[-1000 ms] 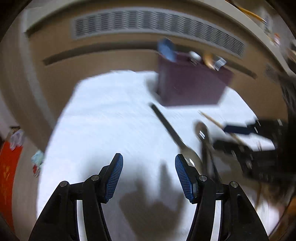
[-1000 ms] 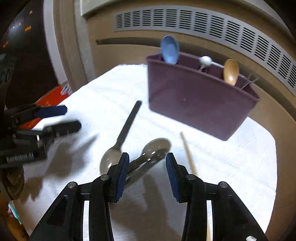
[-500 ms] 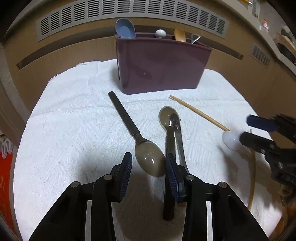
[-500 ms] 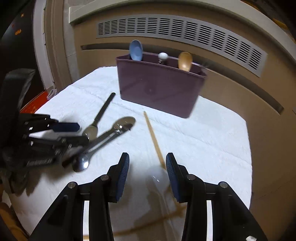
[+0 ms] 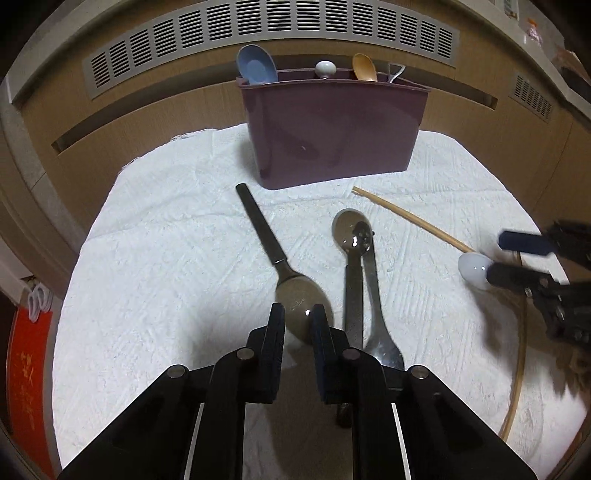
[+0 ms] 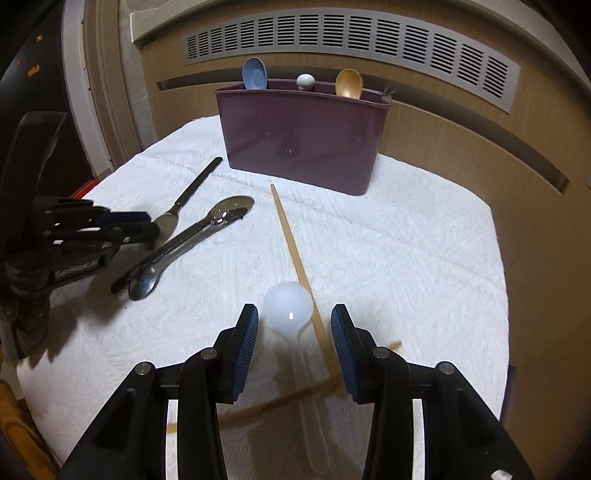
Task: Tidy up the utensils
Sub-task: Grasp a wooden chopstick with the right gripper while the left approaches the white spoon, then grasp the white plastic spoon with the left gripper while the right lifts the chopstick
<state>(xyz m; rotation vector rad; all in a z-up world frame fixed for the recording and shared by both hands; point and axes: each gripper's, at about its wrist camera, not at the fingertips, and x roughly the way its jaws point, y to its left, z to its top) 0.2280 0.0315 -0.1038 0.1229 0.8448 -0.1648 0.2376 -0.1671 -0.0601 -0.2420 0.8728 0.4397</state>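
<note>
A purple utensil caddy (image 5: 332,133) (image 6: 301,142) stands at the back of the white towel and holds several utensils. My left gripper (image 5: 297,319) has its jaws narrowed around the bowl of a black-handled metal spoon (image 5: 295,295) that lies on the towel; contact is unclear. Two more metal spoons (image 5: 360,280) lie just right of it. My right gripper (image 6: 293,323) is open and straddles a translucent white plastic spoon (image 6: 288,308) and a wooden chopstick (image 6: 295,254) on the towel.
The white towel (image 5: 166,258) (image 6: 406,258) covers a round table. A curved wooden strip (image 5: 517,369) lies at the right edge. A wooden wall with vent grilles (image 5: 258,29) stands behind the caddy. A red object (image 5: 26,376) sits on the floor at left.
My left gripper's jaws have closed in around the black-handled spoon's bowl. My right gripper has moved down and forward over the white plastic spoon and stayed open.
</note>
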